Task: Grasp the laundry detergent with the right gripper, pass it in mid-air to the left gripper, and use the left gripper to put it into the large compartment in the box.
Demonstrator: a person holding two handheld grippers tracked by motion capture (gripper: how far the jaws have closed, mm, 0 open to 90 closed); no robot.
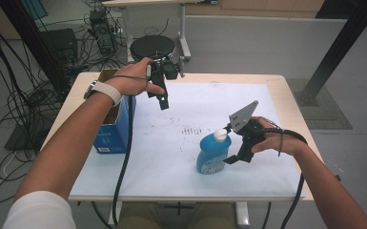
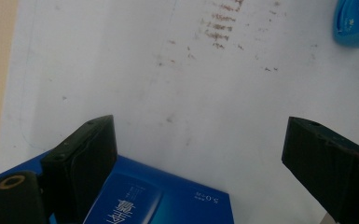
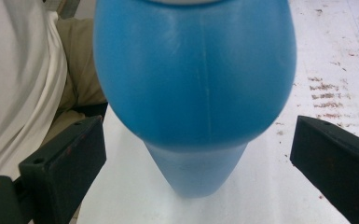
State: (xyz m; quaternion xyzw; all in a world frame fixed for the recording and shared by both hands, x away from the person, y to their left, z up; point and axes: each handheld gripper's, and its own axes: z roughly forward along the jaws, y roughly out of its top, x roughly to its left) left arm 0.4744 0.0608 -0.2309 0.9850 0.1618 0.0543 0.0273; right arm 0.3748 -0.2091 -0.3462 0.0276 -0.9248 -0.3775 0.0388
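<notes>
Jaws wide around bottle (image 3: 193,93), right gripper (image 1: 232,143): centre on the body, close squarely, avoid tipping. Left gripper (image 1: 161,93) wide, over box (image 1: 112,131).

Dim, even indoor light, soft faint shadows, low-resolution grain, close blue bottle (image 3: 193,93) blurred, no strong glare

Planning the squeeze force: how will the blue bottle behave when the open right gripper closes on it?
The blue bottle looks like smooth, rounded plastic, so the right gripper may slip on it. It stands upright, narrowing toward its white cap, so a sideways nudge could probably tip it.
</notes>
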